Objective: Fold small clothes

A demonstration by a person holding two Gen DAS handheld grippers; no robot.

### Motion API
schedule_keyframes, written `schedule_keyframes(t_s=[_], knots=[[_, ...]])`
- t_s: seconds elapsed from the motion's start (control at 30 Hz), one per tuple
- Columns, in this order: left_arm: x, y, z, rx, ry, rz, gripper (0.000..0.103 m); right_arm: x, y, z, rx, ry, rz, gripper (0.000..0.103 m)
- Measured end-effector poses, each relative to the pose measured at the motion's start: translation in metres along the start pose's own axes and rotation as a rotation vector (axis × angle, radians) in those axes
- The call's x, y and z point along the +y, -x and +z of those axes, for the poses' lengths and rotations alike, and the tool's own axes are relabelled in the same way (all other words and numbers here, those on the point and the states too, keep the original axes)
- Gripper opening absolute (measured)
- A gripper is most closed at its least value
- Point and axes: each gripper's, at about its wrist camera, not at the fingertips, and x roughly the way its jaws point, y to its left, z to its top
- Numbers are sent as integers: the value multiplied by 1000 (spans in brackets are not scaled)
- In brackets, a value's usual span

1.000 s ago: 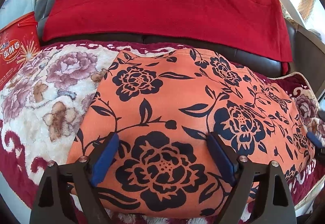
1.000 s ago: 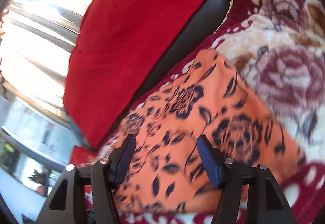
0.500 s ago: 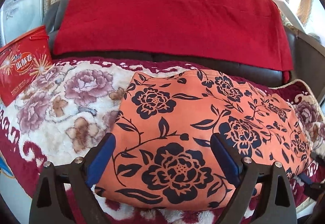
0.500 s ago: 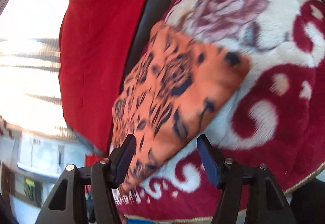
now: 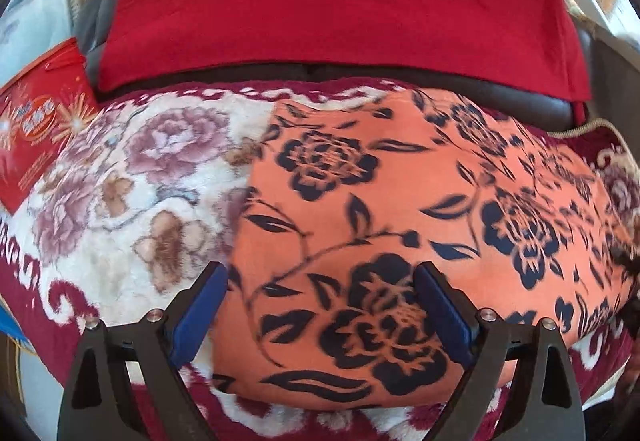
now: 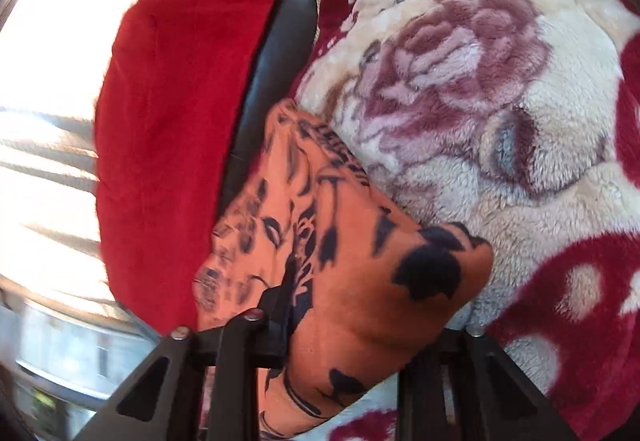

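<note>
- Orange garment [image 5: 400, 201]: a piece of orange cloth printed with dark blue flowers and leaves, lying mostly flat on the floral blanket [image 5: 132, 201]. Seen from the left wrist, it covers the middle and right of the blanket; its left edge runs just past the left finger.
- Left gripper [image 5: 320, 305]: it hangs above the near part of the garment with its jaws wide apart. Both blue pads [image 5: 200, 313] are bare, and the cloth lies below and between them without being pinched. It holds nothing.
- Right gripper [image 6: 356, 337]: its jaws have just been closing, and a corner of the orange garment [image 6: 360, 281] sits between them. The cloth bunches and creases where it enters the jaws, and it hides the pads, so the grip reads as a pinch on that corner.
- Garment at the right gripper: the gripped corner is drawn up into a fold, while the rest trails away toward the dark seat back [image 6: 272, 81].
- Floral blanket [image 6: 480, 101]: plush, cream with mauve roses and a dark red scrolled border; it bears the garment and lies beside it on the right-wrist side.
- Red cloth [image 5: 340, 1]: draped over the dark seat back behind the blanket, apart from the garment.
- Red box [image 5: 36, 137]: printed carton at the far left edge of the blanket, well apart from the garment.
</note>
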Motion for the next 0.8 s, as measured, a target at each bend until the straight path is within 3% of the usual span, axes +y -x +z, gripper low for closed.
schedule_keyframes(t_s=[0.17,0.4,0.63,0.8], knots=[[40,3,10,-14,117,77,95,56,12,-15,-80,244,-81,22],[112,6,13,-17,340,146,95,170,25,-56,-91,542,-33,22],[173,15,8,-43,505,224,95,250,-13,-146,36,710,59,22],[200,22,4,-61,542,294,95,261,-79,-224,249,722,97,22]])
